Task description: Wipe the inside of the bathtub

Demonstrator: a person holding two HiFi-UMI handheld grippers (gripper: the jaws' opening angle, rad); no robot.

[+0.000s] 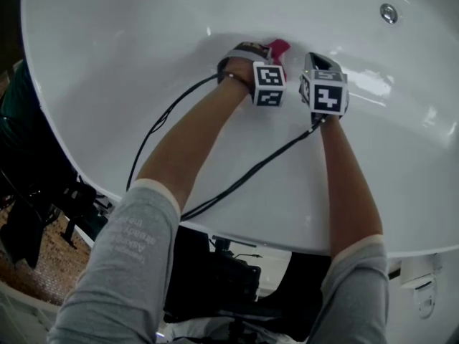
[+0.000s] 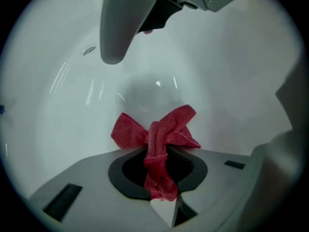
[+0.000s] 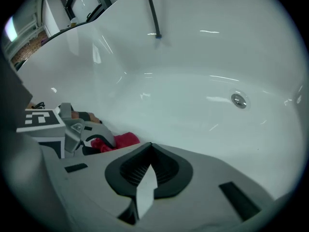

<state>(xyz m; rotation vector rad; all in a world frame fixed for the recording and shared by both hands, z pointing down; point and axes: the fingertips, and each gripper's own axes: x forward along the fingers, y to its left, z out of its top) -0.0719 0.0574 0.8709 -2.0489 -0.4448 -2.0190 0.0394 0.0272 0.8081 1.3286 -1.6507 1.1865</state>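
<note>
The white bathtub (image 1: 129, 63) fills the head view, with both arms reaching down into it. My left gripper (image 1: 272, 54) is shut on a red cloth (image 1: 278, 47) that rests against the tub's inner wall. In the left gripper view the red cloth (image 2: 157, 144) is pinched between the jaws of the left gripper (image 2: 157, 154) and fans out like a bow against the white surface. My right gripper (image 1: 321, 63) hovers just to the right of it. In the right gripper view the right gripper (image 3: 150, 153) is shut and empty, with the red cloth (image 3: 120, 140) and the left gripper (image 3: 79, 132) at the left.
A round metal fitting (image 1: 389, 13) sits on the tub wall at the far right, and the same metal fitting (image 3: 238, 100) shows in the right gripper view. Black cables (image 1: 237, 185) trail from the grippers over the near rim. A dark hose (image 3: 153, 11) hangs on the far wall.
</note>
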